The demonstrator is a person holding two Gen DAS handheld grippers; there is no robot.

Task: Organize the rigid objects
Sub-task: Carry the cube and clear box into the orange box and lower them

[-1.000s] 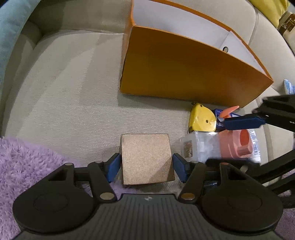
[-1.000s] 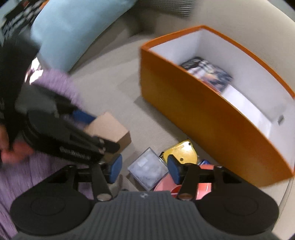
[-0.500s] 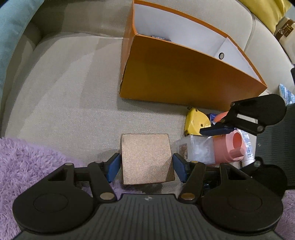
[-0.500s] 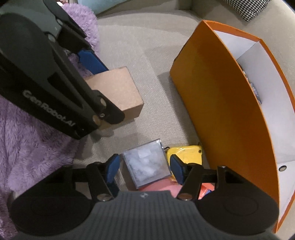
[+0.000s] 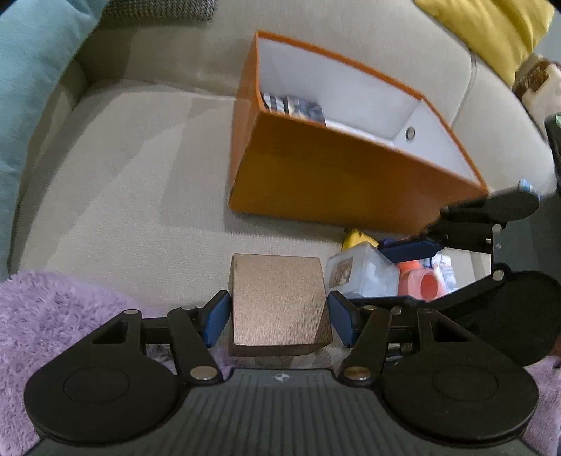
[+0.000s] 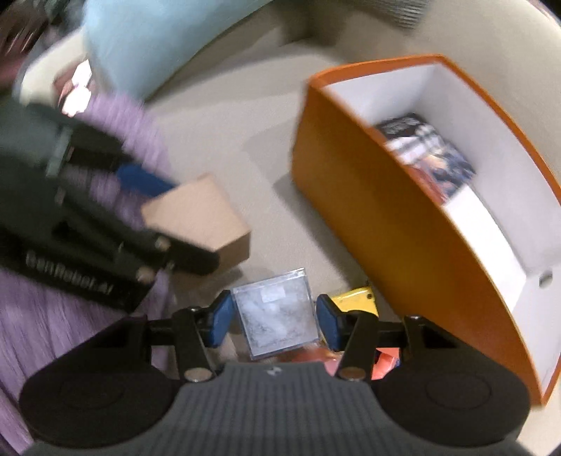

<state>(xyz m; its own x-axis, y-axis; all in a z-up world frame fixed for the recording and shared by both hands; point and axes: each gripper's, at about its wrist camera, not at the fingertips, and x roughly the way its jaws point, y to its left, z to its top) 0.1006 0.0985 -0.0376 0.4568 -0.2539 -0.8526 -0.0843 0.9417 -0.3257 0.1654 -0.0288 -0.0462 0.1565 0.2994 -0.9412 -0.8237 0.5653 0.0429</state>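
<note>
My left gripper is shut on a brown cardboard box and holds it above the sofa seat; the box also shows in the right wrist view. My right gripper is shut on a clear plastic case, which shows in the left wrist view too. An orange bin with white inside walls stands ahead on the sofa and holds a dark printed packet. A yellow tape measure and a pink cup lie in front of the bin.
A purple fluffy blanket covers the near left. A light blue cushion leans at the far left and a yellow cushion at the far right. The beige sofa seat stretches left of the bin.
Both grippers have risen with their loads: the cardboard box has left the seat and the clear case has come up off the pile. The bin's inside now shows.
</note>
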